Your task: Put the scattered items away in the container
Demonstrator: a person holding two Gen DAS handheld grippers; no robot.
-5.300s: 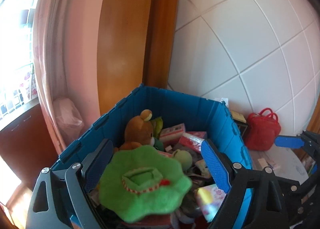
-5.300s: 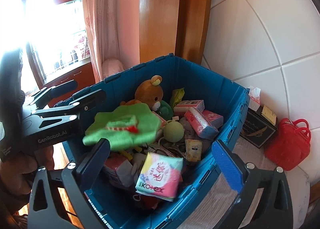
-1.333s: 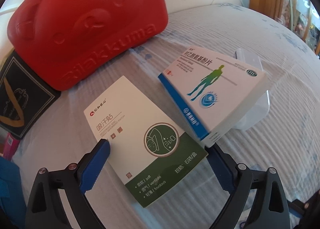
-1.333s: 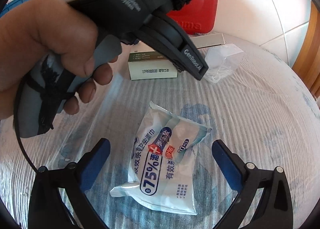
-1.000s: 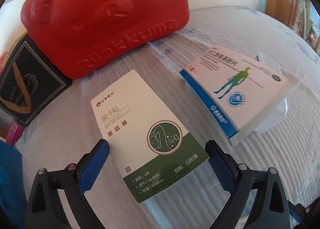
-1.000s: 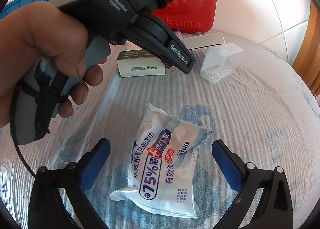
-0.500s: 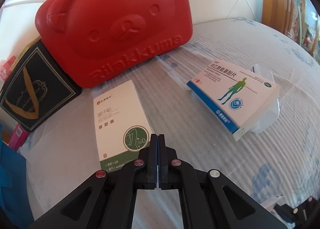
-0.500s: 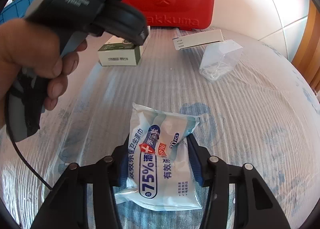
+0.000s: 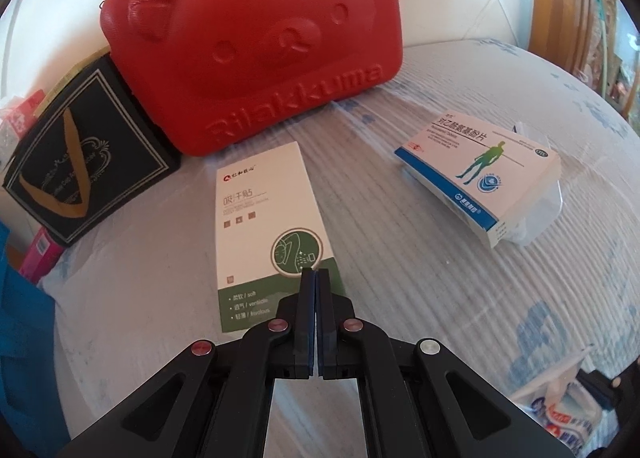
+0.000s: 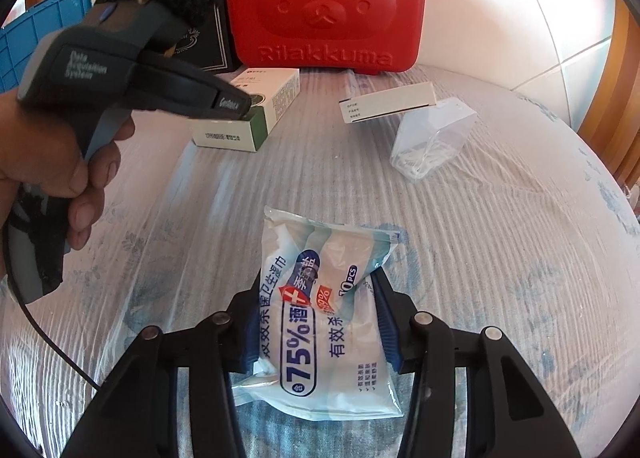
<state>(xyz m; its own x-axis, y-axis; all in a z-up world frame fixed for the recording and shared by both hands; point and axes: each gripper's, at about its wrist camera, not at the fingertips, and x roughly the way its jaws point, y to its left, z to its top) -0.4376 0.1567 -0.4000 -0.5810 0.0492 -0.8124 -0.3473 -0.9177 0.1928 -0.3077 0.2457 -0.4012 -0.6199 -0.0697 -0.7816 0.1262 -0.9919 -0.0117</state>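
Right claw clamped on the sides of the wipes pack, which lies on the plastic-wrapped counter. Left claw pressed together with nothing between, its tips over the green end of the white-and-green box. Toward the counter's far edge: red bear case, black box at its side, blue-and-white medicine box resting on a clear tub; blue container past the far left edge.

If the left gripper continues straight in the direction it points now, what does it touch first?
Probably the green-and-white box: the shut left gripper sits at its green end. Depth is unclear.
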